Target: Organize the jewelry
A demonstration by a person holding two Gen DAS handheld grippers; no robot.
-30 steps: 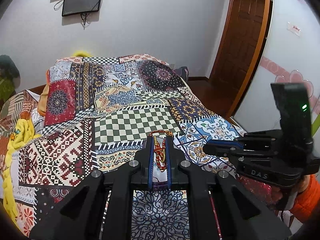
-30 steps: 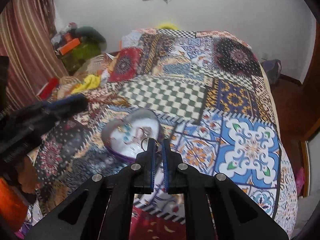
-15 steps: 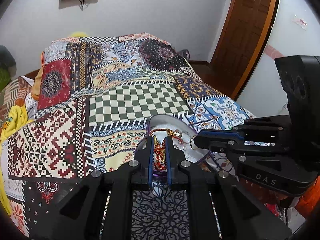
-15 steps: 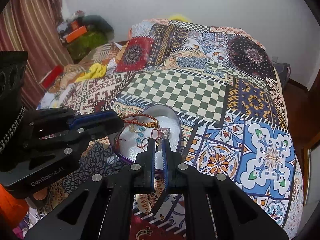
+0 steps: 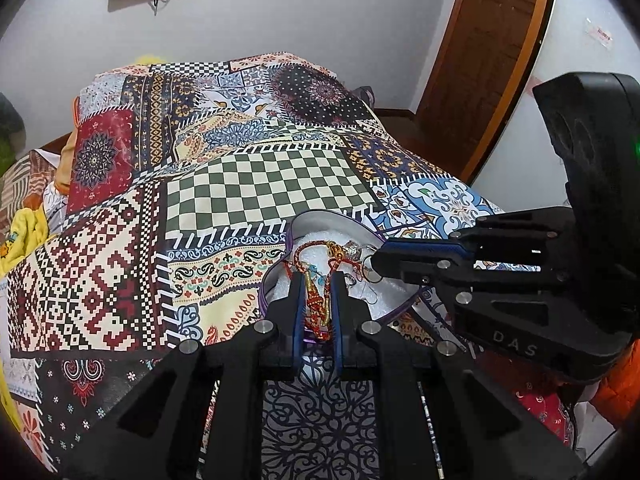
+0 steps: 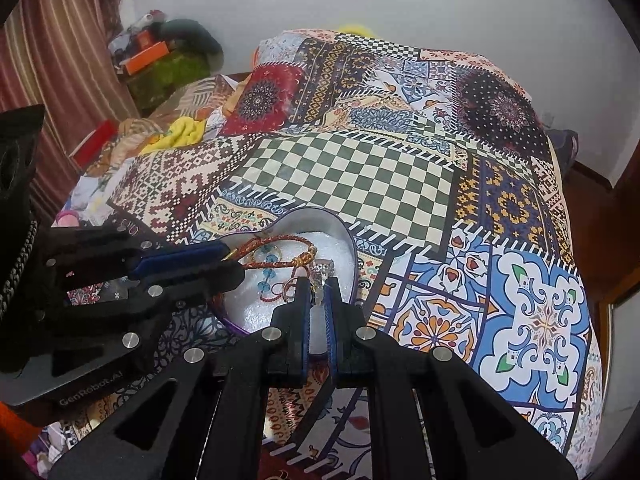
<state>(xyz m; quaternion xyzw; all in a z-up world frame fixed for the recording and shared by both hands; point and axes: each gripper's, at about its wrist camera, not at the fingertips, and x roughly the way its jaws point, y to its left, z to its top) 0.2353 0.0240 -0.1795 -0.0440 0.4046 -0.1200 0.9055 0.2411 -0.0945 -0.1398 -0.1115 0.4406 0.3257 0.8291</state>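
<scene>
My grippers' bodies (image 5: 520, 280) are showing matt black plastic with bright metal screw heads; my finger pads (image 5: 297, 312) are looking like blue rubber. The bracelet (image 5: 316, 304) is reading as braided red and gold cord. The heart-shaped box (image 6: 344, 240) is showing a smooth rim and white, grainy foam lining. The bedspread (image 6: 352, 172) is appearing as matt printed cloth.
</scene>
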